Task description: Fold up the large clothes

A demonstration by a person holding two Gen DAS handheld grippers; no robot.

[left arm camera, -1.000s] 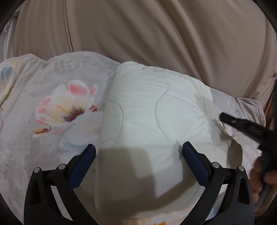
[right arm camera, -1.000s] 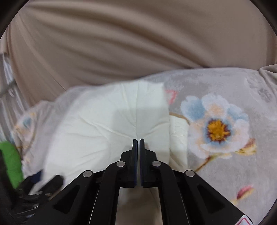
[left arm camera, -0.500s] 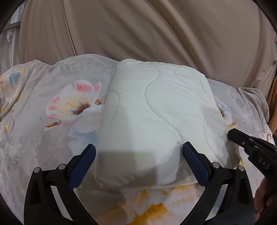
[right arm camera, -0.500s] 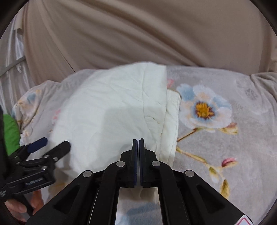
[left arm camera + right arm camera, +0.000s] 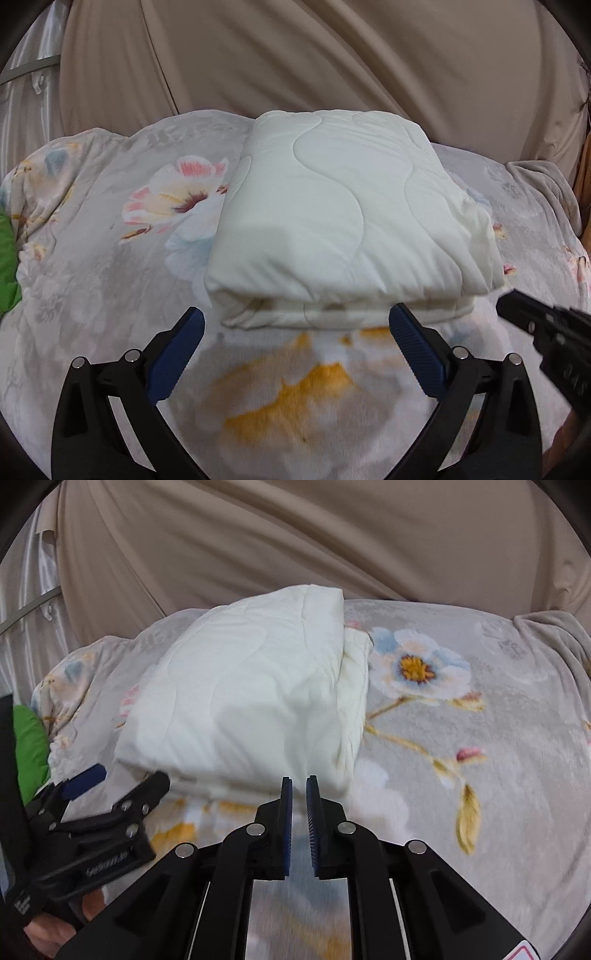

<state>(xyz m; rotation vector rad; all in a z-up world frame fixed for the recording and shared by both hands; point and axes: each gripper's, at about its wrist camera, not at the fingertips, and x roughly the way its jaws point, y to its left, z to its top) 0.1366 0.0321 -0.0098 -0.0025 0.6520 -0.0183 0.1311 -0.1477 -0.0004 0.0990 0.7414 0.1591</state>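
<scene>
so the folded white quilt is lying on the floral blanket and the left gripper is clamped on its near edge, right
Not quite. The folded white quilt does lie on the floral blanket, but the left gripper is wide open, holding nothing, short of the near edge. The left wrist view shows this.

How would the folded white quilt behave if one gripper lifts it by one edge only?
The folded white quilt looks padded and soft, so it would probably sag, not stay flat. Its loose layers show at the near edge, so a one-edge lift would likely unfold it. It seems light for its bulk, and it would probably drag on the plush floral blanket.
</scene>
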